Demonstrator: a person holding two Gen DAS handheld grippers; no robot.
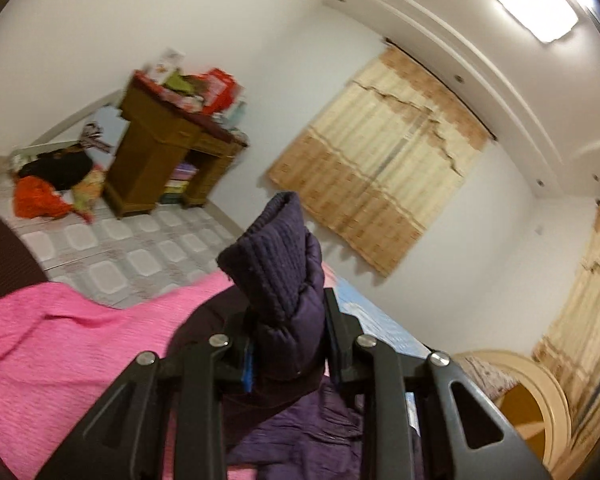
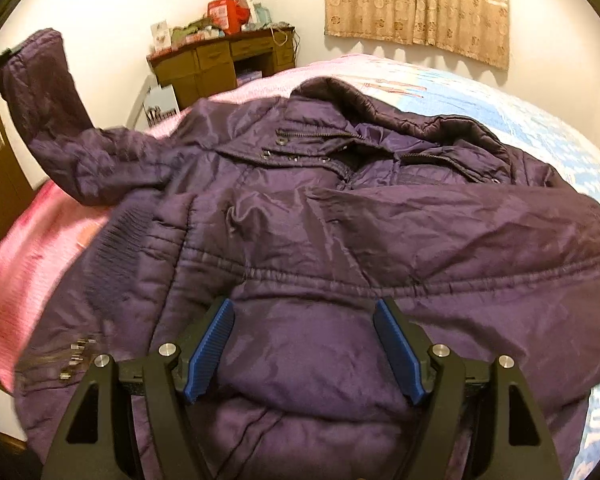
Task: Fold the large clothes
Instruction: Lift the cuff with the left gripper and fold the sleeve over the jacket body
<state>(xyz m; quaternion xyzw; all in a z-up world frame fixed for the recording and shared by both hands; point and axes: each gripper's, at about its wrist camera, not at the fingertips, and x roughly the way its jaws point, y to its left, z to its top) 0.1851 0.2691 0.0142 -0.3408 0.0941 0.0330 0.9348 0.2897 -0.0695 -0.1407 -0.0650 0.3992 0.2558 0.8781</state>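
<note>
A dark purple padded jacket (image 2: 340, 220) lies front up on the bed, collar toward the far side. My left gripper (image 1: 288, 320) is shut on the jacket's sleeve (image 1: 280, 272) near its ribbed cuff and holds it lifted above the bed; in the right wrist view that raised sleeve (image 2: 40, 88) stands up at the far left. My right gripper (image 2: 304, 316) is open, its blue pads (image 2: 216, 344) spread just above the jacket's lower front, holding nothing.
The bed has a pink blanket (image 1: 60, 340) and a blue-and-pink printed sheet (image 2: 520, 120). A cluttered wooden desk (image 1: 160, 160) stands by the wall, with clothes (image 1: 52, 184) piled on the tiled floor. Beige curtains (image 1: 380, 160) hang behind. A rounded headboard (image 1: 532, 400) is at the right.
</note>
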